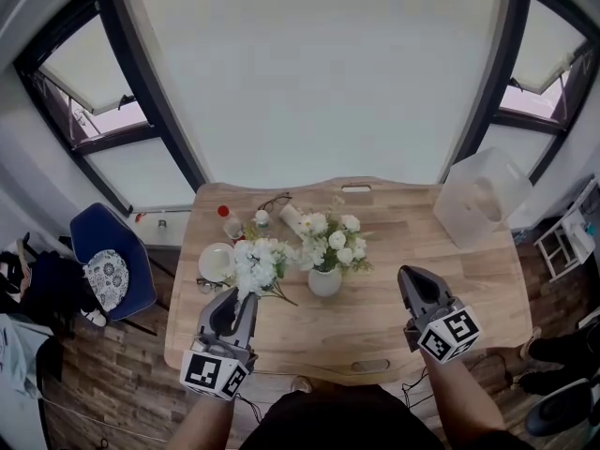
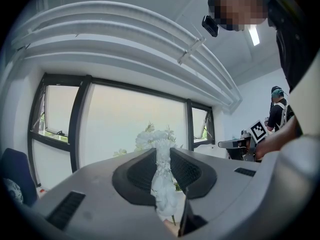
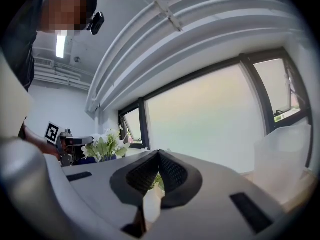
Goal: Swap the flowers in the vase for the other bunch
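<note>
A small white vase (image 1: 325,282) stands mid-table with a bunch of white flowers and green leaves (image 1: 334,238) in it. A second bunch of white flowers (image 1: 258,264) sits left of the vase, and my left gripper (image 1: 244,295) is shut on its stem. In the left gripper view the white blooms (image 2: 161,149) are pinched between the dark pads. My right gripper (image 1: 411,274) hovers right of the vase, shut, with nothing in it. Its jaws (image 3: 159,154) meet at the tips, and the vase's bunch (image 3: 106,146) shows off to the left.
A white plate (image 1: 216,262), a red-capped bottle (image 1: 223,212) and a pale roll (image 1: 292,219) lie at the table's back left. A translucent plastic box (image 1: 480,197) stands at the back right corner. A blue chair (image 1: 101,251) is left of the wooden table (image 1: 469,289).
</note>
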{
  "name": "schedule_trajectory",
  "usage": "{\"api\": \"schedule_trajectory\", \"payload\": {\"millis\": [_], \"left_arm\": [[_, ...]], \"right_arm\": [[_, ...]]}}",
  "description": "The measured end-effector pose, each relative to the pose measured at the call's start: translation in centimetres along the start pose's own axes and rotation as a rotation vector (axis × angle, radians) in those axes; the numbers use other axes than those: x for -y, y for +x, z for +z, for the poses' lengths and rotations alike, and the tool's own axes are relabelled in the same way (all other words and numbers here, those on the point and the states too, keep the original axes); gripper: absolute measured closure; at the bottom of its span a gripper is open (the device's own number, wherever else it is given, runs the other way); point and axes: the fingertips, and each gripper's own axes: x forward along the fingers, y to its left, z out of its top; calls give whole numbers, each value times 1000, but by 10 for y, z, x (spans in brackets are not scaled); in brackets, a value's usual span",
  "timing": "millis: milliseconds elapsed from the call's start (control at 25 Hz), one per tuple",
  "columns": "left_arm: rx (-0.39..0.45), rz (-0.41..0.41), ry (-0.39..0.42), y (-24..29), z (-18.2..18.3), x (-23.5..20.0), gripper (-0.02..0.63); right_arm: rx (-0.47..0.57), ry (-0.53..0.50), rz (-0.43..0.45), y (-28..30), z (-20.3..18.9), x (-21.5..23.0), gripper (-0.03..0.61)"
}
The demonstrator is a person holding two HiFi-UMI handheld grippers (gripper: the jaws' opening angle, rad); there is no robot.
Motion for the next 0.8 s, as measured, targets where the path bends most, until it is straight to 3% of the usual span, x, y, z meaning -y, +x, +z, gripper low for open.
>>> {"api": "schedule_trajectory", "payload": {"millis": [800], "left_arm": [[1, 15, -12, 0, -4, 1, 532]], "right_arm": [[2, 4, 8, 9, -2, -2, 553]]}}
